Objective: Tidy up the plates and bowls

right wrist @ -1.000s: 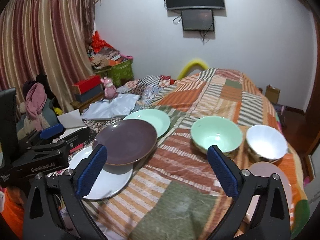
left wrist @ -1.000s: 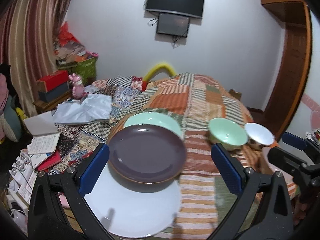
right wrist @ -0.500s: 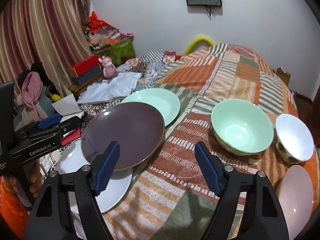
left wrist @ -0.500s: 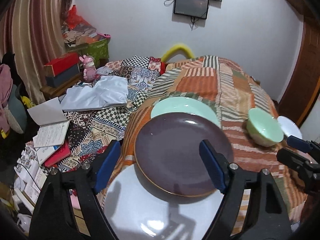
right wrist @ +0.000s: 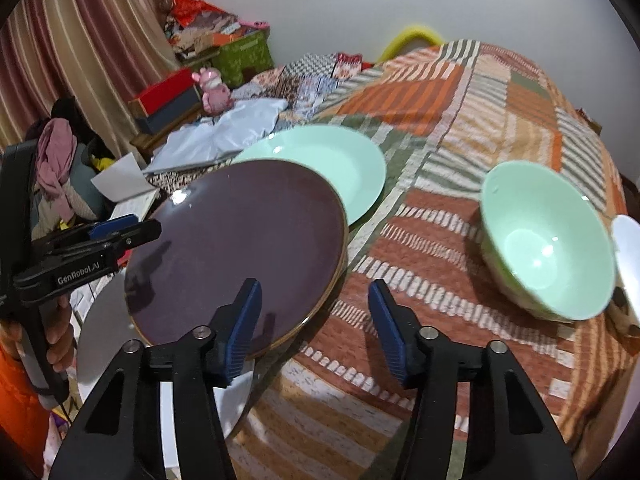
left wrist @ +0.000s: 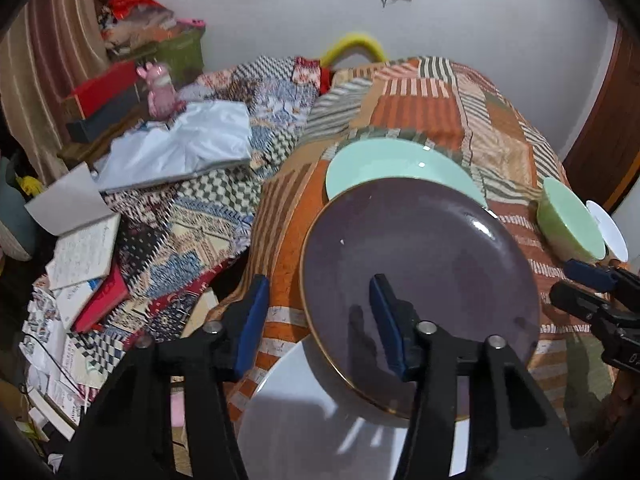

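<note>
A dark purple plate (left wrist: 420,272) (right wrist: 236,240) lies tilted, its near part on a white plate (left wrist: 312,420) (right wrist: 100,340) and its far rim over a mint plate (left wrist: 400,160) (right wrist: 332,164). My left gripper (left wrist: 318,320) straddles the purple plate's left rim; its jaws are closing and the pads stand clear of the plate. My right gripper (right wrist: 314,320) straddles the right rim the same way, jaws closing, pads not touching. Each gripper shows in the other's view: left gripper (right wrist: 132,232), right gripper (left wrist: 576,286). A mint bowl (right wrist: 548,240) (left wrist: 568,220) and a white bowl (right wrist: 628,256) stand to the right.
The dishes rest on a striped patchwork quilt (right wrist: 460,112) over a bed. Left of the bed lie open books and papers (left wrist: 80,252), a white bag (left wrist: 180,148), a red box (left wrist: 104,88) and a pink figurine (left wrist: 160,88). A hand (right wrist: 56,344) grips the left tool.
Both grippers have come down and forward onto the purple plate, one at each side rim, and their jaws have narrowed a lot. The plates and bowls have not moved.
</note>
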The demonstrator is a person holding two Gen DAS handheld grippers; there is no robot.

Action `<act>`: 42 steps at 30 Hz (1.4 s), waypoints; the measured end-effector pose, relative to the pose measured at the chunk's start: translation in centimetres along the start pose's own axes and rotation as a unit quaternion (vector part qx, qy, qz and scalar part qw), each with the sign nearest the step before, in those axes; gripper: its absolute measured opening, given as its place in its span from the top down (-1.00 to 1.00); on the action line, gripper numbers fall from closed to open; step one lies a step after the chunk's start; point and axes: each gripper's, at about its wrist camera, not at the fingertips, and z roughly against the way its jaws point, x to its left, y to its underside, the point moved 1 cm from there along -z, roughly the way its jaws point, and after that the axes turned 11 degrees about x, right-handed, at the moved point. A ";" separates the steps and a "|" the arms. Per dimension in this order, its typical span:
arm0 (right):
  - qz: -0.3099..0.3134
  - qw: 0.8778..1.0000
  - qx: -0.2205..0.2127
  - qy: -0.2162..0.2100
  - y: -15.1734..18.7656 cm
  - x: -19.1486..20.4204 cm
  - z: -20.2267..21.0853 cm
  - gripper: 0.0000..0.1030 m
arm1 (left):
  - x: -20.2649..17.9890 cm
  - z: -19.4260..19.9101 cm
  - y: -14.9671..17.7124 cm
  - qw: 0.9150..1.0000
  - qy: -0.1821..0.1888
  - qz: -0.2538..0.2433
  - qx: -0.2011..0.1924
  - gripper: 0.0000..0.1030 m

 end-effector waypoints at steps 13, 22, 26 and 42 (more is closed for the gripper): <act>-0.021 0.999 0.027 -0.020 -0.9 -0.5 -2.3 0.36 | 0.4 -2.7 -1.5 0.998 0.046 0.004 0.043 0.34; -0.022 0.998 0.037 -0.043 -1.5 -0.4 -3.3 0.37 | 0.3 -3.0 -1.8 0.997 0.053 0.001 0.051 0.36; -0.030 0.998 0.033 -0.046 -1.6 -0.5 -3.4 0.39 | 0.2 -3.1 -1.9 0.997 0.052 -0.005 0.052 0.36; -0.041 0.998 0.025 -0.044 -0.3 -1.5 -1.3 0.40 | -1.4 -1.5 -0.6 0.997 0.061 -0.011 0.047 0.37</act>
